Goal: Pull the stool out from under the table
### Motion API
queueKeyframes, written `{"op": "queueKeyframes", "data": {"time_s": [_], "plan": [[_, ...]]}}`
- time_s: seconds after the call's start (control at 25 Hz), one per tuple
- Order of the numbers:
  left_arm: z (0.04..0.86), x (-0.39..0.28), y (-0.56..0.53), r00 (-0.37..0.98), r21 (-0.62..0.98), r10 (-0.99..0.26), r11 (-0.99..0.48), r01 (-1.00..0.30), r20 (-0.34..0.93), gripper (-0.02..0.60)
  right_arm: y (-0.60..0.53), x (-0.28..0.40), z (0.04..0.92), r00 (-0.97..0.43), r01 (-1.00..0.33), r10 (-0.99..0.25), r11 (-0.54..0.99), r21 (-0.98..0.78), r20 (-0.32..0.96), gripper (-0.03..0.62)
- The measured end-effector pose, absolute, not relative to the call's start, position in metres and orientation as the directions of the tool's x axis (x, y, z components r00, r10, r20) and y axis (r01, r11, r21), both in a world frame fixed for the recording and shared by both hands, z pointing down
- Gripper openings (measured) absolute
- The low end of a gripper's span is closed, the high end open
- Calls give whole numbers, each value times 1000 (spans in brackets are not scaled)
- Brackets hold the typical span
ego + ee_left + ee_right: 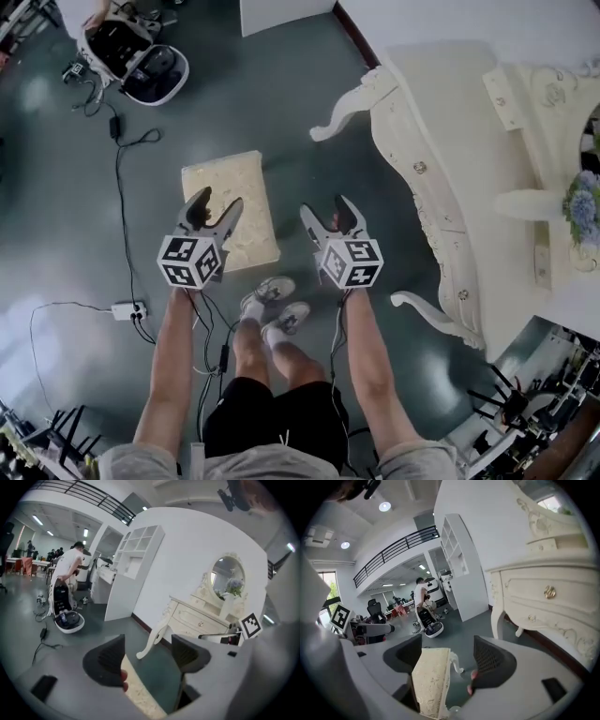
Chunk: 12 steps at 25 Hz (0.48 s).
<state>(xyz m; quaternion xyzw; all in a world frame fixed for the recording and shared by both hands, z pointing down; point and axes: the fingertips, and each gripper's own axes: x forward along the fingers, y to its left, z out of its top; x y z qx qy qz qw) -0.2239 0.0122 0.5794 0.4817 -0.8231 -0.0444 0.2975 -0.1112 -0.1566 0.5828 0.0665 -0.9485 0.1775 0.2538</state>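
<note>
We find the stool (230,211) at frame centre, well apart from the table (441,169) at right; the left gripper (217,199) and right gripper (328,208) hover near it, jaws wide and empty; we judge a clean, straight lift-away best.

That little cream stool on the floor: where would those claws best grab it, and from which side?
Probably the stool's padded seat, by its two long edges: left gripper on one, right gripper on the other, from above. It stands upright, clear of the table, with both edges exposed; its curved legs look harder to pinch.
</note>
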Motion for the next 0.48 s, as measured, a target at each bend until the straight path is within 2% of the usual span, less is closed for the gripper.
{"op": "queueKeyframes", "data": {"time_s": [0.2,0.48], "plan": [[495,-204,-42,-319,272,-868,435,-858,381,293,-193,-72,502,-877,-285,-149,927,-245,456,359],[394,-139,-112,-207,201,-932,273,-941,298,272,-237,7,393,-868,-404,-321,900,-163,378,347]]}}
